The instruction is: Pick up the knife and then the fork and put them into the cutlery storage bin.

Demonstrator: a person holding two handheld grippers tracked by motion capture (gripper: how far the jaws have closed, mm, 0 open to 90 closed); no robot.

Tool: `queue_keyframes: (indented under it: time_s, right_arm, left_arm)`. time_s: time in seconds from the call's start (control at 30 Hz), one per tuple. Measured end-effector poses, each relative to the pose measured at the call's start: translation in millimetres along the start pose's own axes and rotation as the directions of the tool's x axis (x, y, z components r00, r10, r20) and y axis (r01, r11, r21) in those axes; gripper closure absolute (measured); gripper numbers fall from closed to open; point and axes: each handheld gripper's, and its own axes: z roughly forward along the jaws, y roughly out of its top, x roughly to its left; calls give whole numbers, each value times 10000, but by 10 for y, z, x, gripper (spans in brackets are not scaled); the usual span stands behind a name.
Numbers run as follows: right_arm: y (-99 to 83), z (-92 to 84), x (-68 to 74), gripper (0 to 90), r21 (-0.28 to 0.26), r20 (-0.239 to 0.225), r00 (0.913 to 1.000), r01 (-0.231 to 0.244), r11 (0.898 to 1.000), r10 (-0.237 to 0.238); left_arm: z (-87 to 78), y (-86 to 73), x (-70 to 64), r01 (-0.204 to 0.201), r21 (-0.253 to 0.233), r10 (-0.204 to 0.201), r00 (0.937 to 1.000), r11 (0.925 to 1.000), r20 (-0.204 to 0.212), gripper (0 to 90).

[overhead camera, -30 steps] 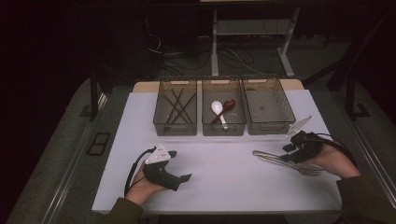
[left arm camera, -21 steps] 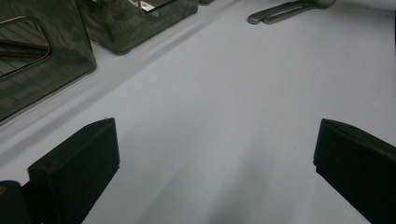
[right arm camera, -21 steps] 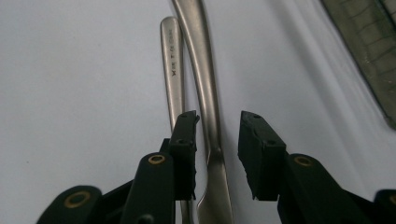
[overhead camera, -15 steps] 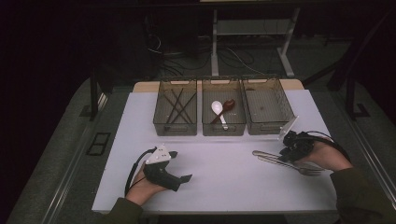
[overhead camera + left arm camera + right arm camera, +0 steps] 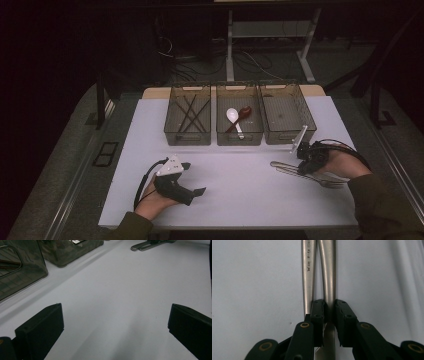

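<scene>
Two metal cutlery pieces [image 5: 287, 169] lie side by side on the white table at the right, handles pointing left. My right gripper [image 5: 302, 167] sits over them. In the right gripper view its jaws have just been closing and its pads [image 5: 319, 311] now press both sides of the right-hand handle [image 5: 329, 280]. The stamped handle [image 5: 309, 272] lies just outside the left pad. My left gripper [image 5: 194, 178] rests on the table at the front left, open, with nothing between its fingers [image 5: 42, 327]. From there the two handles [image 5: 147, 245] lie far ahead.
Three clear bins stand in a row at the back. The left bin [image 5: 170, 117] holds dark chopsticks [image 5: 189, 112]. The middle bin [image 5: 219, 120] holds a white spoon [image 5: 233, 117] and a brown spoon [image 5: 243, 114]. The right bin [image 5: 287, 112] has nothing in it.
My right hand has shifted a little left and down over the cutlery, and its jaws have closed onto one handle. The left hand has stayed put.
</scene>
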Motion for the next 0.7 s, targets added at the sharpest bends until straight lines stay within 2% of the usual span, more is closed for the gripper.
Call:
queue_keyframes:
  time_s: [0.23, 0.4, 0.57, 0.7]
  right_arm:
    - [60, 9, -12, 794, 393, 37, 9991, 428, 9983, -430]
    - [59, 2, -13, 795, 394, -46, 9994, 336, 9987, -334]
    - [53, -14, -38, 795, 171, 85, 9998, 198, 9997, -200]
    - [41, -75, -57, 795, -312, 190, 9998, -77, 9995, 83]
  left_arm:
    - [2, 0, -3, -29, 29, 29, 10000, 10000, 8, 0]
    - [1, 0, 0, -12, 17, 12, 10000, 10000, -5, 0]
    - [1, 0, -2, -16, 29, 16, 10000, 10000, -6, 0]
    - [-1, -1, 0, -1, 15, 1, 10000, 10000, -7, 0]
